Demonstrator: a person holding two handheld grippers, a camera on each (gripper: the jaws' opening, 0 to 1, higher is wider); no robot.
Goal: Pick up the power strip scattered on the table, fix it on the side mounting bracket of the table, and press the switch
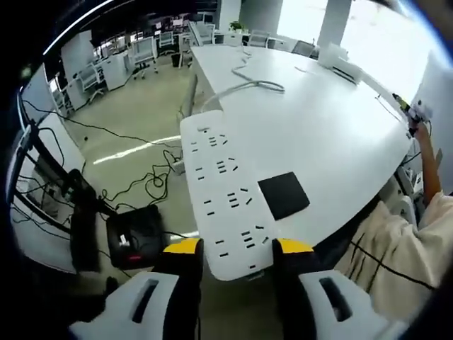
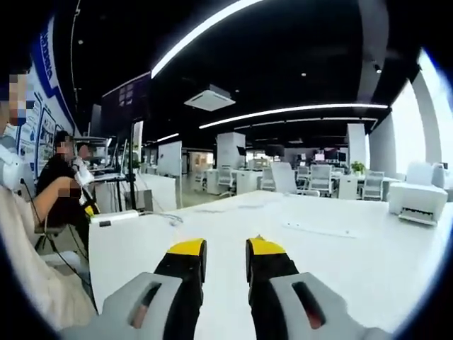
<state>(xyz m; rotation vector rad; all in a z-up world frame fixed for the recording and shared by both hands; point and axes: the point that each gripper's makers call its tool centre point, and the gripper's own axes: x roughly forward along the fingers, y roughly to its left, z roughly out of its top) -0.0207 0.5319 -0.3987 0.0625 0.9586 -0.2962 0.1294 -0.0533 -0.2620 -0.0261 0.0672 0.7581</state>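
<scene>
The white power strip (image 1: 223, 195) lies lengthwise between my left gripper's (image 1: 239, 248) yellow-tipped jaws, which are shut on its near end. It hangs over the left edge of the white table (image 1: 333, 134). Its white cable (image 1: 248, 85) runs from the far end across the tabletop. In the right gripper view the same strip (image 2: 120, 216) shows small at the table's left edge, by a person's hand. My right gripper (image 2: 226, 251) hovers above the table (image 2: 340, 262), jaws a little apart with nothing between them.
A black square pad (image 1: 283, 195) lies on the table beside the strip. A black box (image 1: 134, 237) and loose cables (image 1: 152, 180) are on the floor below. A person in a beige shirt (image 1: 396, 248) stands by the table. A white printer (image 2: 417, 202) sits at the right.
</scene>
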